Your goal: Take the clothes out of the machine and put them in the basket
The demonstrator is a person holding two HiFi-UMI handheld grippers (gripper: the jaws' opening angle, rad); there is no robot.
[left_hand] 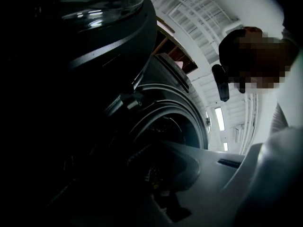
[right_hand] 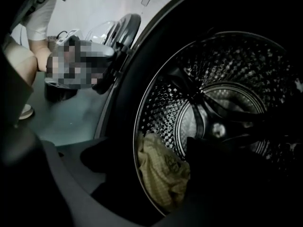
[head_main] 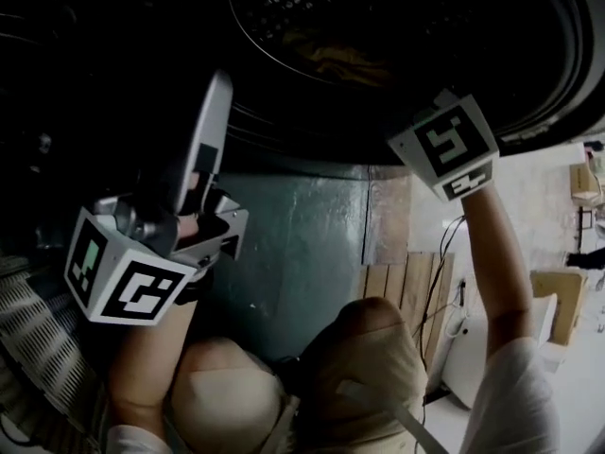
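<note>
Machine: a front-loader (head_main: pixel 529 83) with its door (left_hand: pixel 94 13) swung open; the perforated drum (right_hand: pixel 213 79) is dark inside.
Clothes: a yellow cloth (right_hand: pixel 163 171) lies crumpled at the bottom front of the drum, just behind the rim of the opening; from the head view it shows as a dim yellow patch deep in the drum (head_main: pixel 331 60); neither gripper touches it.
Right gripper: the right gripper (right_hand: pixel 147 174) is held at the mouth of the drum, pointing in; its jaws stand spread, one pale and one in shadow, with nothing pinched; the yellow cloth sits beyond the gap between them.
Right arm: the right forearm (head_main: pixel 496 244) is bare and stretched out straight toward the drum; the marker cube is tilted at the drum's lower rim.
Left gripper: the left gripper (head_main: pixel 189 112) is outside the drum, off to the door side and well back from the opening; one long grey jaw points toward the machine; its jaws are apart and hold nothing.
Left arm: the left forearm (head_main: pixel 146 357) is bent and kept close to the body, short of the drum.
Basket: a white slatted basket (head_main: pixel 33 334) is on the door side of the drum, beside the left arm.
Body: both knees (head_main: pixel 373 348) are bent before the drum, over a teal floor (head_main: pixel 293 244).
</note>
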